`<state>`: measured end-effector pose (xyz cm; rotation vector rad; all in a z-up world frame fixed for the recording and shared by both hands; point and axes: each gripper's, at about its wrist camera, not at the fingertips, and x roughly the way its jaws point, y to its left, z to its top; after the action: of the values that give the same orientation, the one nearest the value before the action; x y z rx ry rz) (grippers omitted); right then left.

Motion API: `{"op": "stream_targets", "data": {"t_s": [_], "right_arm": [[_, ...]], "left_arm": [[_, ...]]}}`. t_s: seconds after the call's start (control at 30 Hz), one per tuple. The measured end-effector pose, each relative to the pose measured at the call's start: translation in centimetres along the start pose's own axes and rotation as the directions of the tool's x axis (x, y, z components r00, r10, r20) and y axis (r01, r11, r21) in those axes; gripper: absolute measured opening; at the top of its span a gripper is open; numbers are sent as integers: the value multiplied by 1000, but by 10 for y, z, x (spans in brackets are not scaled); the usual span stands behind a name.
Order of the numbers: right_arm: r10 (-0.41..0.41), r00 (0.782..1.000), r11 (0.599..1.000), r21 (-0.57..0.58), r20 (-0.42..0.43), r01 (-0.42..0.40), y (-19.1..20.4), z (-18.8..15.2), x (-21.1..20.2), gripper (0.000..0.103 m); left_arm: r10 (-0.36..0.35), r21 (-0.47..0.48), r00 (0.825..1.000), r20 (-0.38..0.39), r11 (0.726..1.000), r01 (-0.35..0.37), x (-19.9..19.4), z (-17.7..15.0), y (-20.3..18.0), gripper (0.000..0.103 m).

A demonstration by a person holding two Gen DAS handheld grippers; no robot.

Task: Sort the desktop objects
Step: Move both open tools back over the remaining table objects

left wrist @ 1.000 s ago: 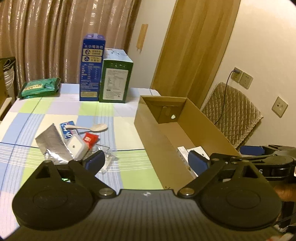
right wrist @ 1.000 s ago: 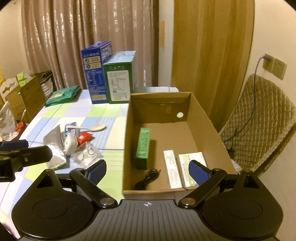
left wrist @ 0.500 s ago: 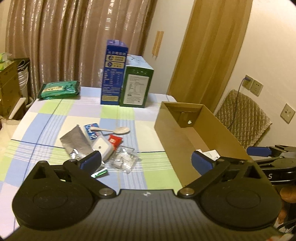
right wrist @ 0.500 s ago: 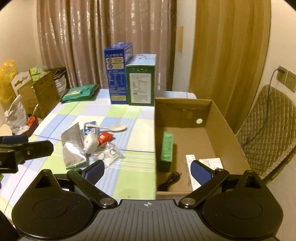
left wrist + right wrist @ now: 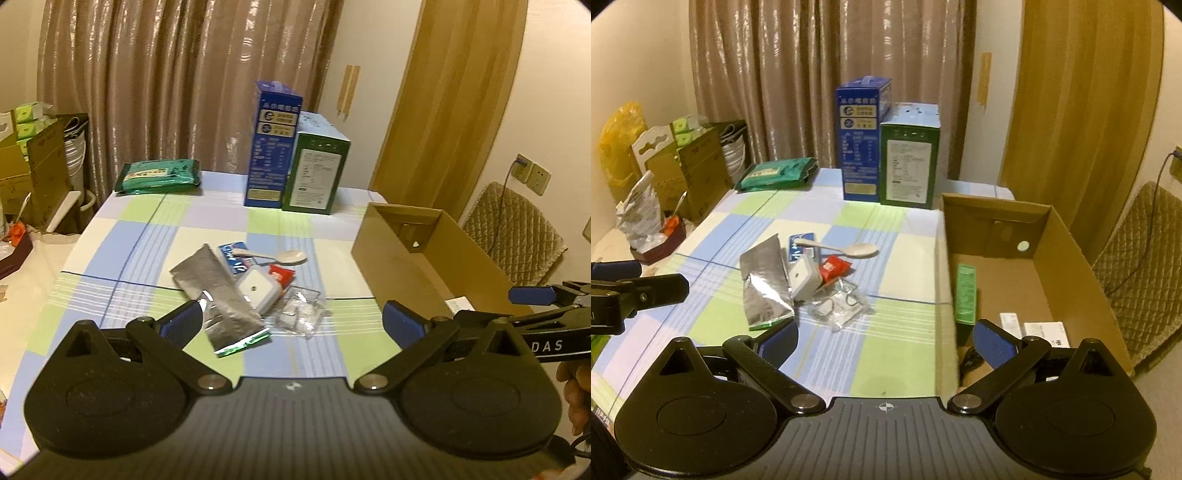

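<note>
A pile of small objects lies mid-table: a silver foil pouch [image 5: 218, 295], a white square charger [image 5: 257, 288], a red packet [image 5: 281, 275], a white spoon [image 5: 275, 256], a blue packet [image 5: 236, 254] and a clear plastic bag [image 5: 301, 316]. The same pile shows in the right wrist view, with the pouch [image 5: 764, 284] and spoon [image 5: 842, 249]. An open cardboard box [image 5: 1067, 240] on the right holds a green box [image 5: 966, 293], white boxes [image 5: 1043, 328] and a black cable. My left gripper [image 5: 291, 323] is open and empty, held back from the pile. My right gripper [image 5: 882, 341] is open and empty near the box's front corner.
A tall blue carton [image 5: 273, 147] and a green carton [image 5: 317, 170] stand at the table's back. A green wipes pack [image 5: 159, 175] lies back left. A quilted chair [image 5: 513, 232] stands right of the box. Cardboard boxes and bags [image 5: 683, 166] stand on the floor left.
Both grippers have pulled back and swung left, so the pile now sits more central and the box has slid right. Both stay open and empty.
</note>
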<state>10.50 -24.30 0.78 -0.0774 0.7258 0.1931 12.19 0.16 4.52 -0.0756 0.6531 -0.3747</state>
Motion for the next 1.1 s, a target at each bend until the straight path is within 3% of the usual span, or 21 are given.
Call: {"op": "stream_targets", "data": {"t_s": [0.63,1.1], "right_arm": [[62,997,998,-26,-50,-63,39,-9,42,99],[92,992,995,-34,-88,-96,33,-4,110,99]], "left_arm": [[125,56,992,-14,991,-124,12,-21,63,102],[102,132,991,-90,987,-89,78,-22,90,102]]}}
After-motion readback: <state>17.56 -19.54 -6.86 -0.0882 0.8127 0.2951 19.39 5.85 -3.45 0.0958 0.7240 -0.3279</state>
